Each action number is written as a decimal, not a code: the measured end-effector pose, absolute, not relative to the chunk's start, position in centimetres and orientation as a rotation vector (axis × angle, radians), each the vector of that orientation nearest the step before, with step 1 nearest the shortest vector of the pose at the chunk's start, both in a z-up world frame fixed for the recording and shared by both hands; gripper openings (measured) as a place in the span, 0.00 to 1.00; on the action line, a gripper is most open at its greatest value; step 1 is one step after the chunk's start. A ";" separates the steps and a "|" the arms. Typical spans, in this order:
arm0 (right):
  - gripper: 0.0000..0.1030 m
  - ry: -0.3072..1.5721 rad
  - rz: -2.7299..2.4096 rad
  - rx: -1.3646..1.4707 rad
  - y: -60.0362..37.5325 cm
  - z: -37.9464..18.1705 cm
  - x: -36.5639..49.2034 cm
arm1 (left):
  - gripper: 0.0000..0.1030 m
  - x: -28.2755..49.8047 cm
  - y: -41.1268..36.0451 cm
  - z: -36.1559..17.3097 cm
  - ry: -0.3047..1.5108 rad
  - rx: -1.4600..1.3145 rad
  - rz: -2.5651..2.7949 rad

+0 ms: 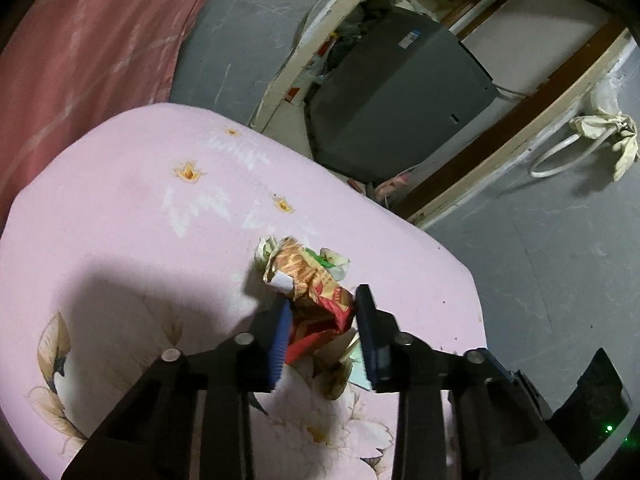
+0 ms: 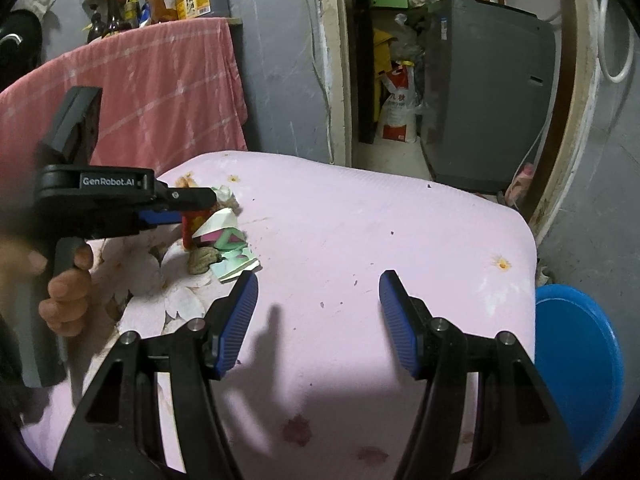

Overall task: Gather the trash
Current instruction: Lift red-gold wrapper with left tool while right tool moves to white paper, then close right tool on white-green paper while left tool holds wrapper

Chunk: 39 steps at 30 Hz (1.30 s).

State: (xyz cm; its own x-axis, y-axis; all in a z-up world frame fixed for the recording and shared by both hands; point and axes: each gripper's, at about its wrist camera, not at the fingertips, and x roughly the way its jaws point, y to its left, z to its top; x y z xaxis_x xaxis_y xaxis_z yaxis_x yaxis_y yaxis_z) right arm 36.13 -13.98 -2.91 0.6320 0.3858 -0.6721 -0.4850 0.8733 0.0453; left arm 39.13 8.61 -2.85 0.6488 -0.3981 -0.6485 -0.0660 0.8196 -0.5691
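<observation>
From the left wrist view, the left gripper (image 1: 322, 320) has its blue ribbed fingers (image 1: 279, 344) on either side of a crumpled red and gold foil snack wrapper (image 1: 316, 292), which lies in a small heap of trash near the right edge of the pink flower-printed padded surface (image 1: 120, 240). The pads look to be against the foil, though whether they press it firmly I cannot tell. Scraps of white and green paper (image 1: 336, 260) sit just behind the wrapper, touching it. The wrapper looks very light, thin and crackly; it should crush without harm, but smooth foil may slip, so a hold across its bunched middle seems safest. The print on it is too creased to read. Beyond the surface, a grey box-like appliance (image 1: 400, 96) stands in a doorway.

From the right wrist view, the right gripper (image 2: 318, 320) hangs over a bare part of the surface (image 2: 360, 220) with its fingers (image 2: 236, 320) spread and nothing between them. The heap lies to the left, where the left gripper (image 2: 200, 210) is pinched over the red wrapper (image 2: 190, 226); a folded white, pink and green paper carton (image 2: 224, 240) rests beside it. The gripper body reads "GenRobot.AI". A hand (image 2: 66, 292) holds its handle. A white and red sack (image 2: 398, 108) in the doorway bears characters too small to read. A blue round plastic basin (image 2: 576, 368) sits below the surface's right edge.
</observation>
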 end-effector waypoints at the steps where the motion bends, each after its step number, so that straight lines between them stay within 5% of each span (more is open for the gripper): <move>1: 0.60 0.735 0.500 -0.150 -13.8 -2.9 36.1 | 0.21 38.9 8.7 -2.6 0.849 -0.595 -0.207; 29: 0.59 0.953 0.685 -0.209 -4.4 -5.4 41.2 | 0.15 33.6 13.1 -1.5 0.785 -0.683 -0.219; 33: 0.43 0.957 0.693 -0.171 -5.0 -5.4 41.3 | 0.15 33.4 13.0 -1.6 0.779 -0.673 -0.219; 39: 0.41 0.954 0.707 -0.032 -7.1 -5.2 41.8 | 0.14 33.2 12.7 -1.5 0.782 -0.669 -0.219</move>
State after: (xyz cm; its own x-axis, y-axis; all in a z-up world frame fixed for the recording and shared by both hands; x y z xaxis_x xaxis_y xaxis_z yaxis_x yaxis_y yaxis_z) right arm 41.80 -7.12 -5.18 0.3741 0.5383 -0.7552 -0.5652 0.7780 0.2745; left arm 33.16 12.70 -1.54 0.6993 -0.4192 -0.5791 -0.0578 0.7742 -0.6303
